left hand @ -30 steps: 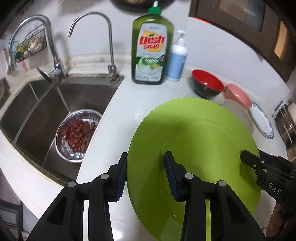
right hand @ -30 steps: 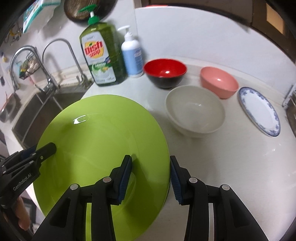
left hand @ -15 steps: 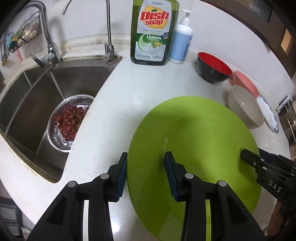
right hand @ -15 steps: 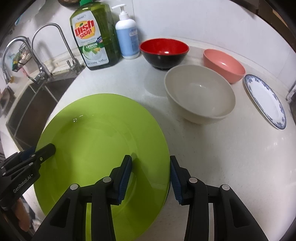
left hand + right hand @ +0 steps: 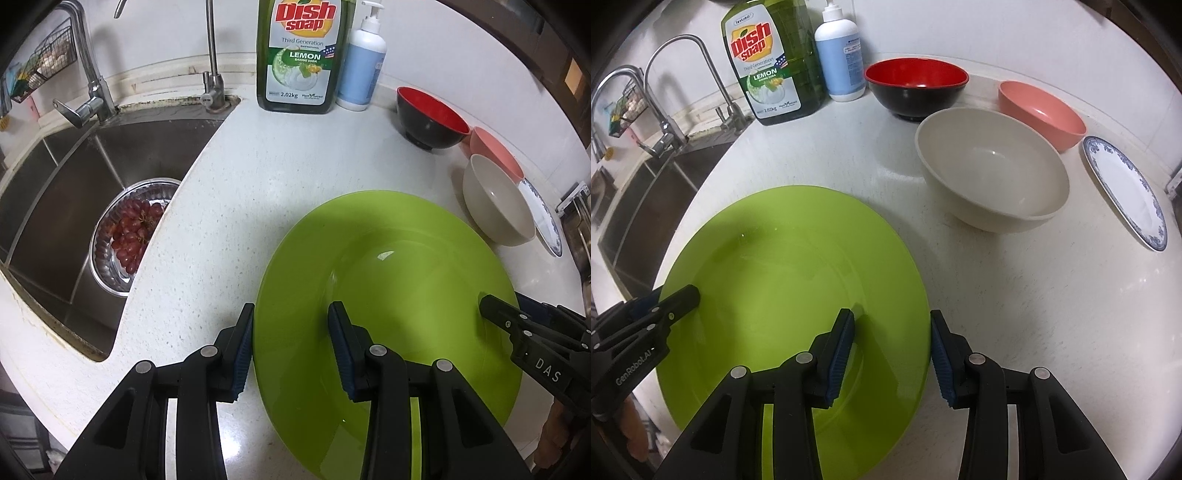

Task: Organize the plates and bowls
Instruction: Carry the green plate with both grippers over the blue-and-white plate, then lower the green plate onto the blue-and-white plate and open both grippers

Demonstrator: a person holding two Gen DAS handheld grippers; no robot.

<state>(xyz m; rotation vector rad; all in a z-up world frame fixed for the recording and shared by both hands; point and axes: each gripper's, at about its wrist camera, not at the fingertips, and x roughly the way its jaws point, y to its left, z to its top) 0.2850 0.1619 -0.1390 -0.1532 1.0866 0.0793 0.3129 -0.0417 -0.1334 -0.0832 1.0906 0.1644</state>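
Blue ribbed pads are lining the jaws of both black grippers, and each pair is standing apart while straddling an opposite rim of the large lime-green round plate (image 5: 391, 295). The left gripper (image 5: 291, 343) is bracketing the plate's left edge; the right gripper (image 5: 892, 350) is bracketing its right edge, one pad over the plate's well and one outside the rim. Neither pair appears clamped; gaps are showing between pads and rim.

Compared with a second ago, both cameras are now sitting lower and closer to the white speckled bench (image 5: 229, 206), and the plate is appearing to rest on it, though contact cannot be confirmed. This is suggesting that the plate is being set down as a base for stacking, with the remaining dishes not yet gathered.

Beyond the plate, the cream round bowl (image 5: 993, 181) is standing nearest, then the red-and-black bowl (image 5: 918, 86), the pink bowl (image 5: 1043, 112) and the white plate with blue floral border (image 5: 1126, 192). The steel sink (image 5: 74, 177) is holding a metal basin of red grapes (image 5: 135, 230).

Legible writing: "Dish soap", "Third Generation", "LEMON" and "2.02kg" on the green bottle (image 5: 304, 55); "DAS" and "GenRobot.AI" on the grippers. The label of the pale-blue pump bottle (image 5: 360, 66) is too small to read.
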